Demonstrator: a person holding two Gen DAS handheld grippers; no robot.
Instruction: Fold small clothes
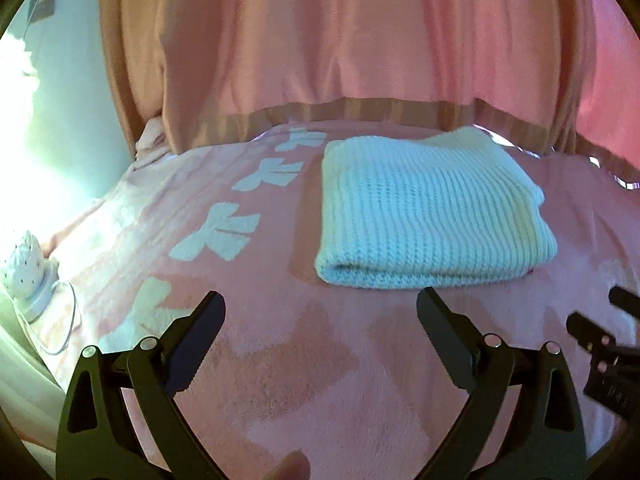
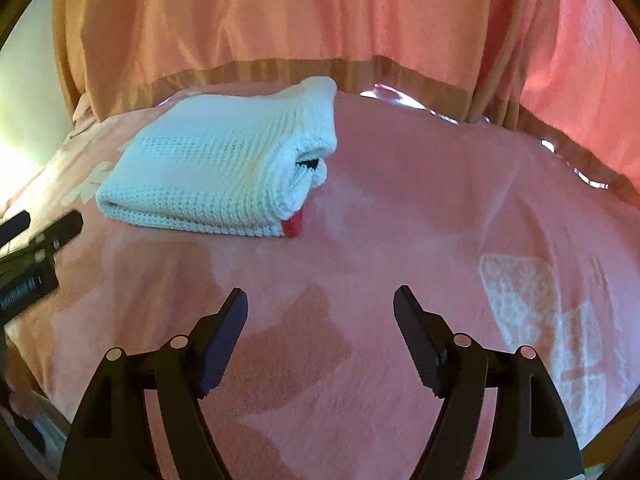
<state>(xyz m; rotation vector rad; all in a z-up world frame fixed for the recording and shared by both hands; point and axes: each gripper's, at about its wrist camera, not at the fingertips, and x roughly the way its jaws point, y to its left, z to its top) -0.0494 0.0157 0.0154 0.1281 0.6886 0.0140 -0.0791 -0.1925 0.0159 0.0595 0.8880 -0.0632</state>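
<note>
Sweater (image 1: 432, 212), white knit, lies folded into a compact block on the pink blanket (image 1: 320, 360), near the curtain (image 1: 320, 40) at the far edge, with a red trim corner (image 2: 294, 226) poking out at its near right end. The left gripper (image 1: 320, 312) and right gripper (image 2: 320, 304) hover over bare blanket short of it, side by side, jaws spread wide and holding nothing. That clear gap suggests the fold is judged done and the tools are standing off so the layers lie undisturbed.
</note>
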